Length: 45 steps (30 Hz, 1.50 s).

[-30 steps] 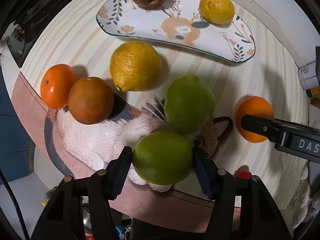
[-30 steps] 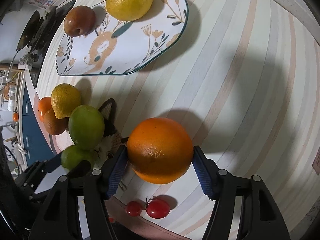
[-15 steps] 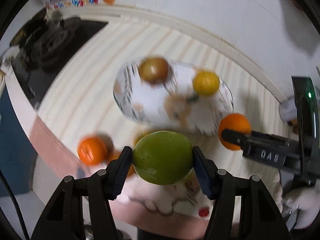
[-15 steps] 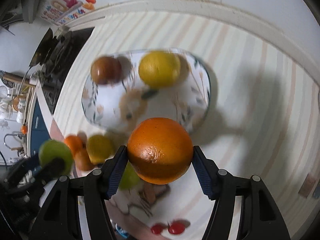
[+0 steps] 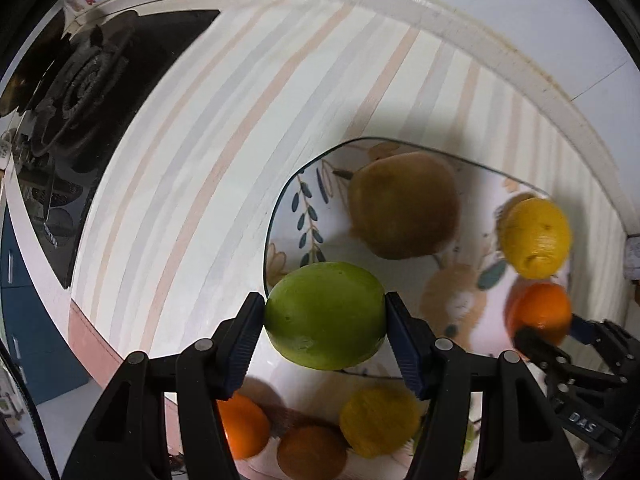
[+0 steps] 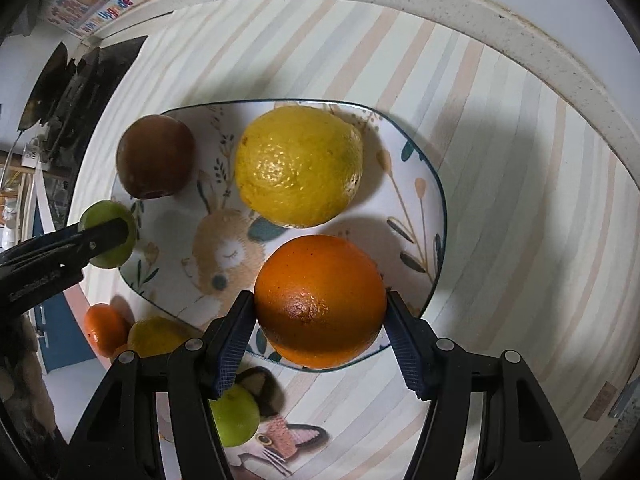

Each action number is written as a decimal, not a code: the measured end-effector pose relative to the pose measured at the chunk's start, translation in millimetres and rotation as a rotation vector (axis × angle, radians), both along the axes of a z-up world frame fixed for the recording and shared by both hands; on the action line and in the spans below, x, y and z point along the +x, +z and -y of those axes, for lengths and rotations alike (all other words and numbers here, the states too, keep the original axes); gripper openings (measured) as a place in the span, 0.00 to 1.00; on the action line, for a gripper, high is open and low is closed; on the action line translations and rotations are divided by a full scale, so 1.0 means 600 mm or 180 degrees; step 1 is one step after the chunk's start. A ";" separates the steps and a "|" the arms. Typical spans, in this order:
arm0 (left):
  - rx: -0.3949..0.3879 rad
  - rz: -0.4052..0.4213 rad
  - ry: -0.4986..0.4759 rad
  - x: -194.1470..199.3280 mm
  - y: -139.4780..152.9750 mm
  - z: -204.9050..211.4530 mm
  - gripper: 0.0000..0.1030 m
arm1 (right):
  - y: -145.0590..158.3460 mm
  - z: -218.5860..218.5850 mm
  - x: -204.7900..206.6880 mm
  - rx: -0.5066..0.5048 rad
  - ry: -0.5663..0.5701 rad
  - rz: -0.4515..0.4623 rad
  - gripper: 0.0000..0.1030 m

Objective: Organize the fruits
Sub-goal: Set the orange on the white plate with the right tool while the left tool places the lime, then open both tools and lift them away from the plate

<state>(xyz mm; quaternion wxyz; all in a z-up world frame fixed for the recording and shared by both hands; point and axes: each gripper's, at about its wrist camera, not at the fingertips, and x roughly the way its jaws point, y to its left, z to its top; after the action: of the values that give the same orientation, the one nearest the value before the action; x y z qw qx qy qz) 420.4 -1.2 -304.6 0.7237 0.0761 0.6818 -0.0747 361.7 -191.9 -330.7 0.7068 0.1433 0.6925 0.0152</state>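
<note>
The plate (image 6: 434,216) is seen lying on the striped counter (image 6: 520,160), its dark-blue rim running from the far left edge round to the near right corner. Bare plate surface is left at the middle, over the printed rabbit, and along the right side; wide striped counter is open to the right of the plate and behind it, up to the raised white border at the wall. A stove (image 5: 80,92) is set into the counter at the far left.

On the plate two fruits are counted: one brown fruit (image 6: 155,157) at the far left and one lemon (image 6: 298,166) just beside it, apart from each other. Off the plate, at its near left corner, four more are grouped — one small orange (image 6: 105,329), one yellow lemon-like fruit (image 6: 154,338), a brownish one seen only in the left wrist view (image 5: 312,454), and a green one (image 6: 234,420) lying on a cat-printed mat (image 6: 280,436).

The left gripper (image 5: 325,320) is clenched on a green fruit (image 5: 325,316), both pads pressed to its sides, and it is held over the plate's left rim. The right gripper (image 6: 320,300) is closed on a large orange (image 6: 320,300), held over the near right part of the plate, just in front of the lemon; whether either fruit touches the plate cannot be told.
</note>
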 end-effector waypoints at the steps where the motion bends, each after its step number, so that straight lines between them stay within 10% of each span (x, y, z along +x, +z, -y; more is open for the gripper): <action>1: 0.0010 -0.0015 -0.0009 0.001 -0.005 0.001 0.57 | -0.004 -0.001 0.000 -0.0006 0.0008 -0.0004 0.65; 13: 0.0198 -0.0066 -0.0088 0.001 -0.020 0.023 0.59 | -0.008 0.014 0.003 0.0132 -0.0071 -0.0115 0.66; 17: 0.0081 -0.0127 0.0025 0.013 -0.015 0.023 0.59 | 0.001 0.022 -0.001 0.0155 -0.0123 -0.0081 0.83; 24: -0.0034 0.0030 0.0219 0.003 0.026 -0.005 0.70 | 0.040 0.035 -0.013 -0.0004 -0.0116 0.0023 0.88; 26: -0.0040 0.0098 0.0254 -0.006 0.040 -0.010 0.87 | 0.056 0.034 -0.020 -0.0082 -0.0067 0.0072 0.91; 45: -0.0207 0.0902 0.0375 -0.213 0.231 -0.028 0.88 | 0.259 0.000 -0.176 -0.0367 0.0271 0.0843 0.96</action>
<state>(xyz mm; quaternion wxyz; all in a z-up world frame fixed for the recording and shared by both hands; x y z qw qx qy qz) 292.8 15.3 -165.7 0.8179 0.0222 0.5733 -0.0427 256.1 -191.6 -175.5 0.7978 0.0697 0.5984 0.0242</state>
